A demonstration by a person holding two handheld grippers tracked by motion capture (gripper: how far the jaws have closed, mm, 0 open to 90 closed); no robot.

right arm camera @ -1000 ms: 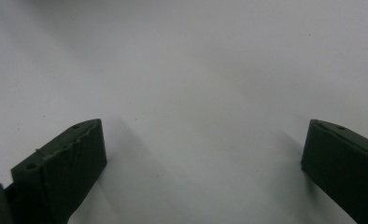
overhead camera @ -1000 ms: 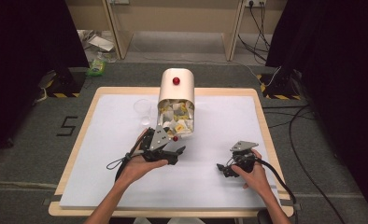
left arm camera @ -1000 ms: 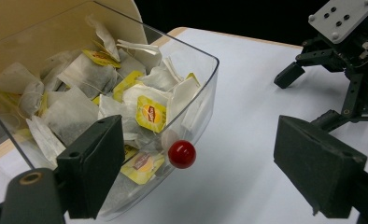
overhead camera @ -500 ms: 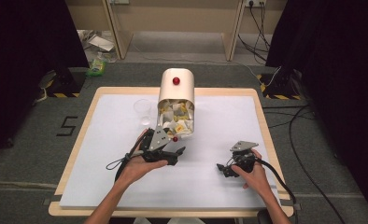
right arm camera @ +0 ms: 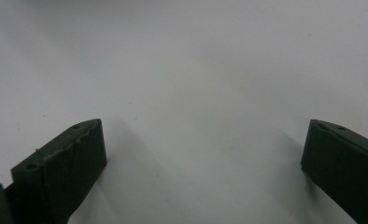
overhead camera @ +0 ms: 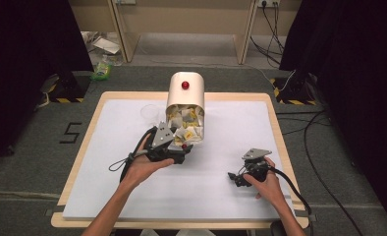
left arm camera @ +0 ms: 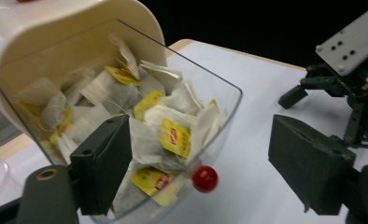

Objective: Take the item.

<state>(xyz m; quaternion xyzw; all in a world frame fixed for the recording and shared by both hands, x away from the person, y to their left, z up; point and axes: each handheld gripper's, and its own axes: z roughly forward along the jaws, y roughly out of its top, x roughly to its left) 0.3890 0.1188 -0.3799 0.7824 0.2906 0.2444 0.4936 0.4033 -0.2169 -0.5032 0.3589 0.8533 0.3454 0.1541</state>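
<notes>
Left gripper point(overhead camera: 180, 147) at dispenser mouth; fingers apart, just closing.
The tea-bag dispenser point(overhead camera: 185, 101) lay mid-table, its clear door's red knob point(left arm camera: 205, 178) seen between unpressed fingers. Right gripper point(overhead camera: 236, 179) was held open over bare white table point(overhead camera: 304, 187), well inside the edge.

The bench point(overhead camera: 280, 128), wood-edged under a white sheet, carries a cream tea-bag container point(overhead camera: 185, 110) lying on its side and a clear cup point(overhead camera: 150, 114) just beside it.
</notes>
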